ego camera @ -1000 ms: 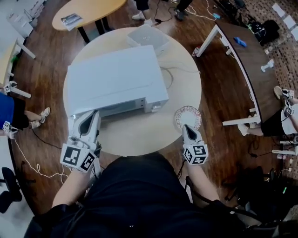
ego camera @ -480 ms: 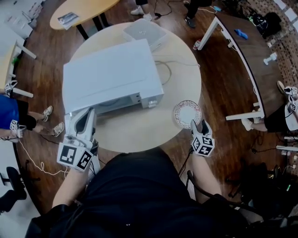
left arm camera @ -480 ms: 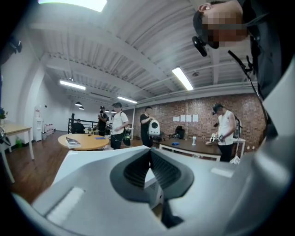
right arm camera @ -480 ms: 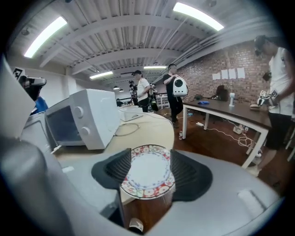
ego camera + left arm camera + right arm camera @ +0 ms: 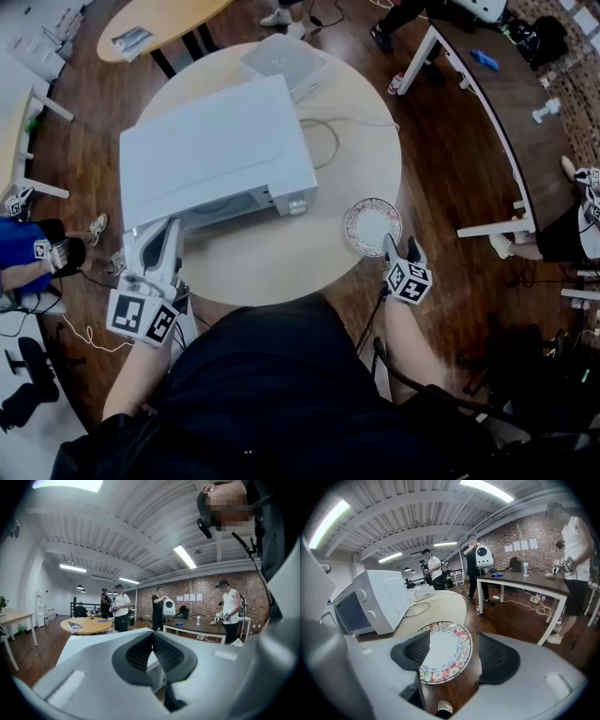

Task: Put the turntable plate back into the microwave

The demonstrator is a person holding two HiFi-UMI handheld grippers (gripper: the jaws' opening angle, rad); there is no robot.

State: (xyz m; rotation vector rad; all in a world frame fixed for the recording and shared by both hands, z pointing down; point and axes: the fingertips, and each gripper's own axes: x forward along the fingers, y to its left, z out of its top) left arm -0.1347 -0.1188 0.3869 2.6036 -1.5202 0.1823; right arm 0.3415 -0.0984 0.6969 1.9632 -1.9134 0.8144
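Observation:
The patterned plate (image 5: 372,226) lies at the round table's (image 5: 281,267) right rim, slightly overhanging it. My right gripper (image 5: 400,246) sits just at its near edge, jaws opening. In the right gripper view the plate (image 5: 445,651) shows between the spread pads (image 5: 499,657), which do not press on it. The white microwave (image 5: 216,155) stands at the table's left, front toward me. My left gripper (image 5: 167,225) is at its front left corner. In the left gripper view its pads (image 5: 140,653) meet at the tips; nothing is visibly between them.
A grey flat box (image 5: 281,56) and a looped cable (image 5: 323,141) lie behind the microwave. A dark desk (image 5: 487,112) stands to the right and a wooden oval table (image 5: 159,23) at the back. People stand around the room, and one sits at the left (image 5: 37,258).
My right gripper's jaws have gone from shut to wide apart, and it has shifted a little right along the plate's near edge. The plate and my left gripper stayed put.

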